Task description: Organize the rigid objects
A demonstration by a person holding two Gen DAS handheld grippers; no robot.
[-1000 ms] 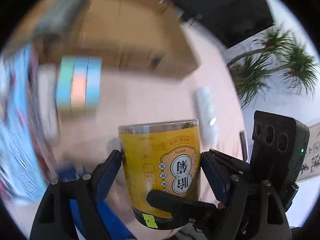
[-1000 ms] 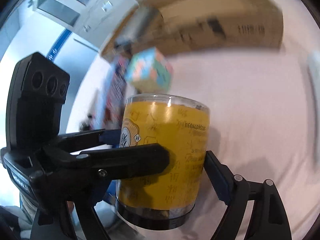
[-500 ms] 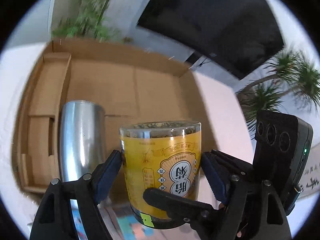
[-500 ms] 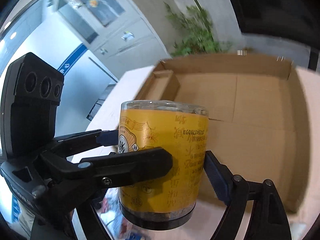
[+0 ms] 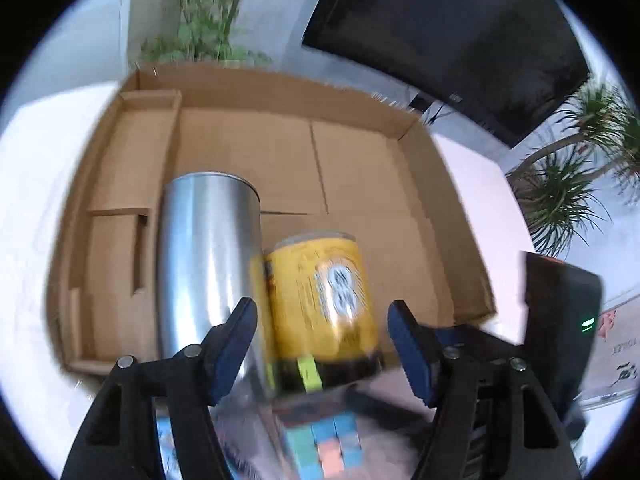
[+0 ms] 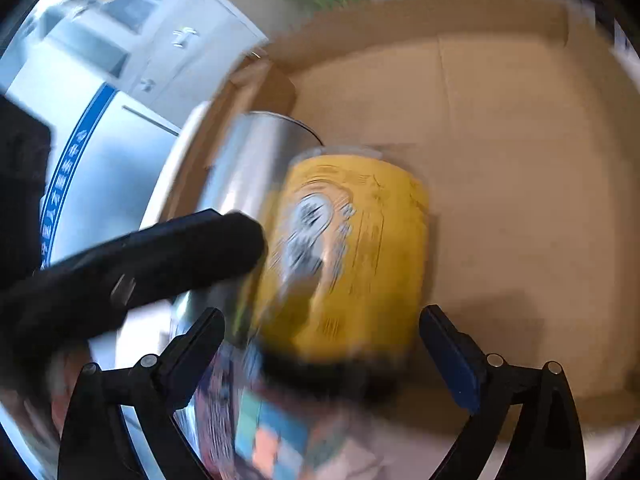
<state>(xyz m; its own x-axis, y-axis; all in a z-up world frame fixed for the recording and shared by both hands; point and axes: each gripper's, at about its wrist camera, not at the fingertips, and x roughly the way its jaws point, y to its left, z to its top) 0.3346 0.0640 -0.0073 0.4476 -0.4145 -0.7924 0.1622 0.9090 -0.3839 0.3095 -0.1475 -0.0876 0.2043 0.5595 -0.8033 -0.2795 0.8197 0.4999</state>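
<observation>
A yellow jar (image 5: 320, 300) with a clear rim shows blurred and tilted over the cardboard box (image 5: 360, 168), right beside a steel tumbler (image 5: 208, 264). My left gripper (image 5: 322, 344) frames the jar. Its jaws are closing, with a gap on each side and the pads off the jar. In the right wrist view the jar (image 6: 344, 248) lies between the fingers of my right gripper (image 6: 324, 348). Those jaws are opening and stand clear of it. The tumbler (image 6: 248, 168) rises behind it in the box (image 6: 520, 160).
A multicoloured cube (image 5: 324, 444) lies on the table in front of the box, below the jar; the cube (image 6: 264, 440) is blurred in the right wrist view. The right half of the box floor is bare cardboard. Plants and a dark screen stand behind.
Both grippers gripped the yellow jar in the air before. Now their pads are off it and it sits lower, tilted and blurred, against the steel tumbler in the box.
</observation>
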